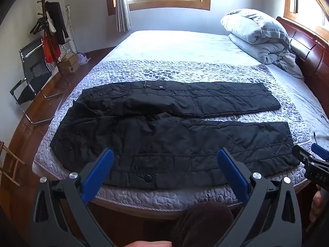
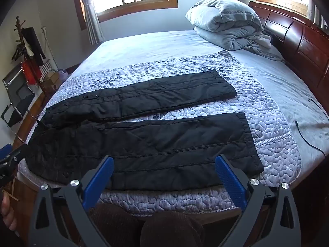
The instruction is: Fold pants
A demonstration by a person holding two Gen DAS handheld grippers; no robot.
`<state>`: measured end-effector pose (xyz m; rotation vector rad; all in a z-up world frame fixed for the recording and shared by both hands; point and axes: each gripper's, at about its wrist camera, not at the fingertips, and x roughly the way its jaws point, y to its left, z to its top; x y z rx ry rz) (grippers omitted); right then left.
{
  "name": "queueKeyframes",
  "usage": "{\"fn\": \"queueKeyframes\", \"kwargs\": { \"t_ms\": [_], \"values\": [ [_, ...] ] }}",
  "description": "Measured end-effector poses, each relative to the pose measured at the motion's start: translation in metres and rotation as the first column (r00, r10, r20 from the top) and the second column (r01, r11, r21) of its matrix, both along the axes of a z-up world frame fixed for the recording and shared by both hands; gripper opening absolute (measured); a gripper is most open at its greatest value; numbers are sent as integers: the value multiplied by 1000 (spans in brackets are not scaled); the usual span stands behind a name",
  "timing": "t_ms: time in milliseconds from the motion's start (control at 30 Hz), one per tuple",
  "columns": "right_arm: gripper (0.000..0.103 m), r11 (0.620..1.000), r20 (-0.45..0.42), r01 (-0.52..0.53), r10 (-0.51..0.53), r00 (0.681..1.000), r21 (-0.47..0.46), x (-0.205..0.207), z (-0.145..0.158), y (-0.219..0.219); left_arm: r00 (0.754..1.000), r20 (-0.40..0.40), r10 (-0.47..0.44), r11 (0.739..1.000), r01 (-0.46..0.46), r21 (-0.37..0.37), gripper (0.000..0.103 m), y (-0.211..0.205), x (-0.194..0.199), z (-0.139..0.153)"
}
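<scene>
1. Left wrist view: left hand-held gripper [image 1: 165,160] hangs over the near edge of the bed [image 1: 164,45], jaws spread wide, nothing btwn the blue pads [image 1: 98,177].
2. Black pants [image 1: 164,127] lie flat on the quilted purple cover [image 1: 185,70], waist to the left, both legs running out to the right w/ a strip of cover showing btwn the cuffs. Near leg sits right along the bed's front edge, just ahead of the gripper tips, not touched.
3. Far right of this view: right hand-held gripper [image 1: 312,154] pokes in near the cuff of the near leg.
4. Folded grey duvet [image 1: 259,35] piled at the headboard [image 1: 308,47] end, well apart from the pants. Chair [image 1: 30,72] and coat rack [image 1: 47,20] off to the left on the floor.
5. Right wrist view: right hand-held gripper [image 2: 164,160] also gaping wide, empty, hovering above the near leg's lower half at the bed edge.
6. Pants [image 2: 144,144] again spread out flat; near cuff lies just right of the gripper, far leg angles off behind it.
7. Left gripper's tip [image 2: 8,156] shows at the left border by the waist end. A black cable [image 2: 304,135] trails over the sheet on the right.
</scene>
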<state>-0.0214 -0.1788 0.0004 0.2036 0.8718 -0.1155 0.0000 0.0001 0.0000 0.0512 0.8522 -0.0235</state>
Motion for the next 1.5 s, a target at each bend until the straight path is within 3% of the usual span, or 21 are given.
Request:
{"fn": "queueKeyframes", "kwargs": {
  "t_ms": [1500],
  "values": [
    [99, 1000, 5, 5, -5, 1000, -16, 7, -6, -3, 1000, 14, -4, 1000, 3, 17, 101, -3, 6, 3]
  ]
}}
